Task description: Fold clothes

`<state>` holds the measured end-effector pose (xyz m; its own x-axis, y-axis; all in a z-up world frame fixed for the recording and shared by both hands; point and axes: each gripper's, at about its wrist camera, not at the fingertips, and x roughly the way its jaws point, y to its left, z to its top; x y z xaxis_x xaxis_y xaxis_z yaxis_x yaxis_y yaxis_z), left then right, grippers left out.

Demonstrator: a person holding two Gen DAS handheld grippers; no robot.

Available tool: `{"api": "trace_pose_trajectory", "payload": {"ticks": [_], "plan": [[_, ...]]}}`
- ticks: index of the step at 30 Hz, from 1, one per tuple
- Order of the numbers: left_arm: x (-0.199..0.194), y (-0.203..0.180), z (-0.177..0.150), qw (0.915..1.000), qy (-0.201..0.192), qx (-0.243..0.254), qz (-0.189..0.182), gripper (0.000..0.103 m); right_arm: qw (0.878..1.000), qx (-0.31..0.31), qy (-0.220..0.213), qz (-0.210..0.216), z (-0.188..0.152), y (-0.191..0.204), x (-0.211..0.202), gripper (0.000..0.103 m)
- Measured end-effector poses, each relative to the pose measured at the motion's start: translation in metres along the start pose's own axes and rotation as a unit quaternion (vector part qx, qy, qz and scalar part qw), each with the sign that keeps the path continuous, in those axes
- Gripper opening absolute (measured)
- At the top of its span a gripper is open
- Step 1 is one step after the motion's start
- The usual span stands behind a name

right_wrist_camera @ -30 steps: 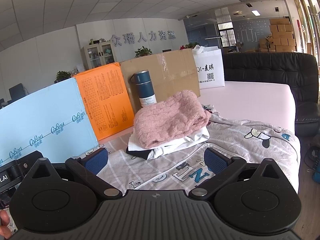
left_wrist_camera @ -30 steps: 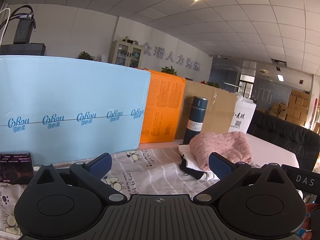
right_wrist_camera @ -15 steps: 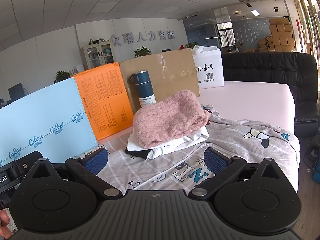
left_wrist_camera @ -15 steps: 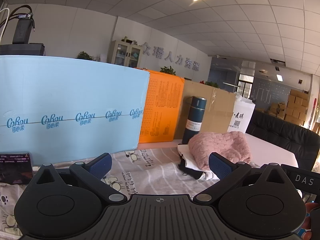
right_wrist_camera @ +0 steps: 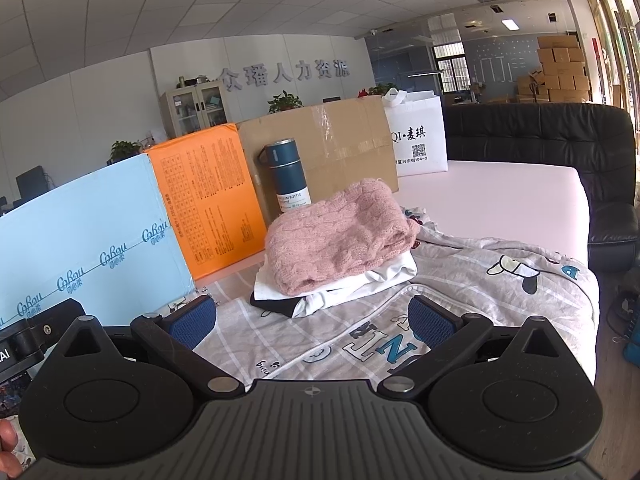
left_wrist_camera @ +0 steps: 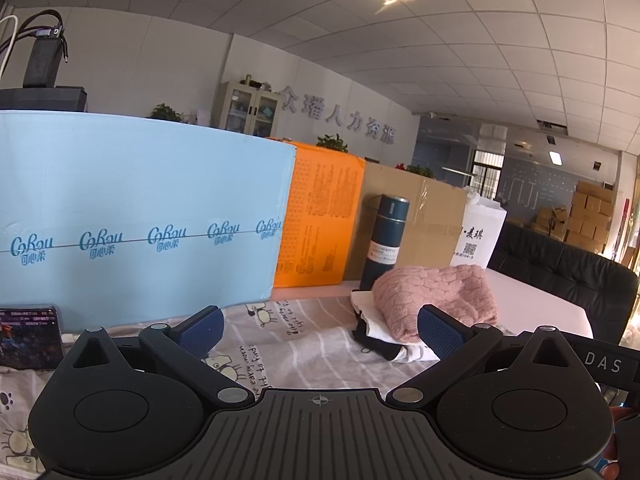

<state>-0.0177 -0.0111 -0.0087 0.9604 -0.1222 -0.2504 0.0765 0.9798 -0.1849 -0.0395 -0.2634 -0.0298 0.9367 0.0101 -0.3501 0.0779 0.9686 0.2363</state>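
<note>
While both tools are hovering over the printed cloth, the left hand-held gripper (left_wrist_camera: 320,330) is sitting w/ its blue pads spread wide apart, nothing between them, and the right hand-held gripper (right_wrist_camera: 314,318) is likewise gaping, holding nothing. The pile of folded clothes (right_wrist_camera: 336,256) is resting on the table (right_wrist_camera: 512,196), toward the back, approx. centre in the right wrist view and right of centre in the left wrist view. A pink knit sweater (right_wrist_camera: 340,234) is lying on top of it, w/ a white garment (right_wrist_camera: 360,286) under that and a black garment (right_wrist_camera: 272,304) peeking out at the bottom. A grey cartoon-print sheet (right_wrist_camera: 480,280) is spreading under the pile and under both grippers, its far edge rumpled. Just behind the pile a dark teal bottle (right_wrist_camera: 286,176) is standing upright. Behind that, a light blue box (left_wrist_camera: 132,216), an orange box (left_wrist_camera: 320,216), a brown carton (right_wrist_camera: 332,148) and a white bag (right_wrist_camera: 418,140) are lining up along the back. A black sofa (right_wrist_camera: 560,144) is sitting past the table's right end.
</note>
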Motion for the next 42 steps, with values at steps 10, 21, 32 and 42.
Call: {"api": "trace_pose_trajectory", "payload": {"ticks": [10, 21, 32, 42], "plan": [[-0.0008, -0.0021, -0.0006, 1.0, 0.001, 0.001, 0.0, 0.103, 1.0, 0.0, 0.001, -0.001, 0.0001, 0.0009, -0.0007, 0.103], [-0.0011, -0.0036, -0.0013, 1.0, 0.003, 0.003, -0.003, 0.103, 1.0, -0.002, 0.0, -0.003, 0.0017, 0.0005, -0.0024, 0.103], [-0.0007, -0.0029, -0.0015, 1.0, 0.004, 0.004, -0.007, 0.103, 1.0, -0.005, 0.002, -0.002, 0.0017, 0.002, -0.0025, 0.103], [-0.0009, -0.0037, -0.0017, 0.9999, 0.003, 0.004, -0.009, 0.103, 1.0, -0.005, 0.002, -0.002, 0.0011, 0.0019, -0.0018, 0.103]]}}
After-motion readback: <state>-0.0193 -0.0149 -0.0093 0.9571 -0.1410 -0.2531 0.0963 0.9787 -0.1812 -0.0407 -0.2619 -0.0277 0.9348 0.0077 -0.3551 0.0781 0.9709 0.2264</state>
